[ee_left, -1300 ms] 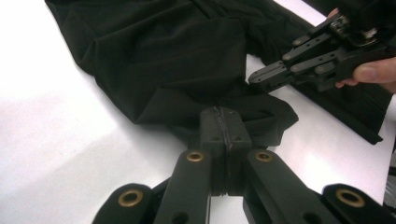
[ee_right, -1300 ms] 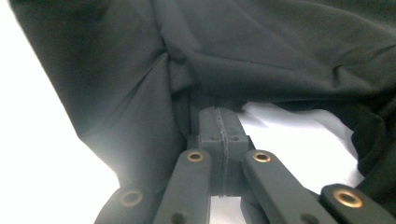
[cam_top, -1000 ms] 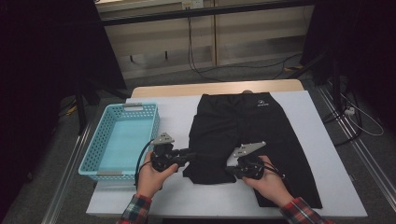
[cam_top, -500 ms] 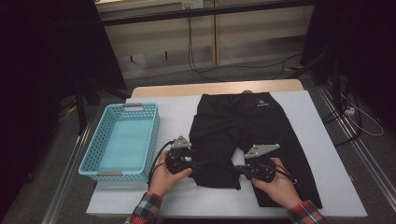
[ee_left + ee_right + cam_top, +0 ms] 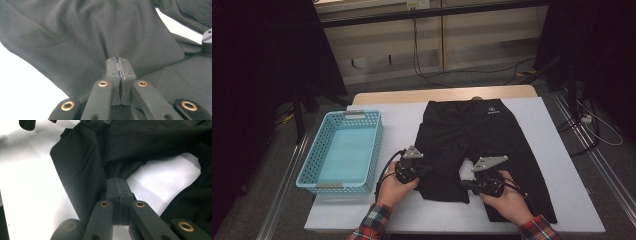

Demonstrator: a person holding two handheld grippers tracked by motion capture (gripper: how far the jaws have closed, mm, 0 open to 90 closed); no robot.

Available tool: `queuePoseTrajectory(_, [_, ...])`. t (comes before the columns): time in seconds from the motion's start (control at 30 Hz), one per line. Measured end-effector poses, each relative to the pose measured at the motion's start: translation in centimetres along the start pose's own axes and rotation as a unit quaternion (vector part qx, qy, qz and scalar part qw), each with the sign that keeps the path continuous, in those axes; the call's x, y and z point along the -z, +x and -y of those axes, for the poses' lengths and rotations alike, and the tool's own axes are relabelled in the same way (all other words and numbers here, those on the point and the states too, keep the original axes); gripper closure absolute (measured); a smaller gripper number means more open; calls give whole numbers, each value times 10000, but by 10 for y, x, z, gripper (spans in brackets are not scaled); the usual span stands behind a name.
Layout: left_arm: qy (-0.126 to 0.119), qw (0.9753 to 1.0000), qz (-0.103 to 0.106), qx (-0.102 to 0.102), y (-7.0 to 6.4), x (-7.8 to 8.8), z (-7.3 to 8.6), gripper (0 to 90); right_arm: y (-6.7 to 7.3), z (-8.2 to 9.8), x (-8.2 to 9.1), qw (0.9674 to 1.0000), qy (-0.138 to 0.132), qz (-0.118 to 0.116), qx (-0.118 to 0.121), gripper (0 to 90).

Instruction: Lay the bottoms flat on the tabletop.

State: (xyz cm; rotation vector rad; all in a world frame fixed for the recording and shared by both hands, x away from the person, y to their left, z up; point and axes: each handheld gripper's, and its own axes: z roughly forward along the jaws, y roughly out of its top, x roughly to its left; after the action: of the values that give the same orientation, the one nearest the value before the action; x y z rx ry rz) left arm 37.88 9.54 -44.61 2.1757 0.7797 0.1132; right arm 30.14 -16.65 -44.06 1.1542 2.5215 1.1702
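Observation:
Black shorts point(image 5: 472, 135) lie flat on the white table point(image 5: 402, 125), waistband at the far side. My left gripper point(image 5: 428, 171) has just been closing and is now shut on the outer edge of the leg at the view's left. In the left gripper view the jaws of this gripper point(image 5: 119, 60) pinch a fold of the black cloth point(image 5: 87, 32). My right gripper point(image 5: 463, 184) is shut on the same leg's inner edge near the hem. In the right gripper view that gripper point(image 5: 119, 181) grips the cloth point(image 5: 82, 165), which puckers at its tips.
A light-blue plastic basket point(image 5: 332, 186) with nothing in it stands at the table's left side, close to the left hand. The shorts' other leg point(image 5: 522, 195) runs toward the front right corner. Bare white tabletop point(image 5: 557, 145) lies to the right of the shorts.
My left hand has moved right from beside the basket onto the shorts' leg, and its jaws have closed on the cloth. The right hand has shifted slightly right and stays shut on the leg.

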Motion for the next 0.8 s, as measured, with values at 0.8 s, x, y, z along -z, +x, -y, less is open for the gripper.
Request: queuePoseTrajectory(0.8, [-473, 9973, 72, 563, 15, 21, -1, 892, -6, -25, -24, 9983, -510, 280, -52, 596])
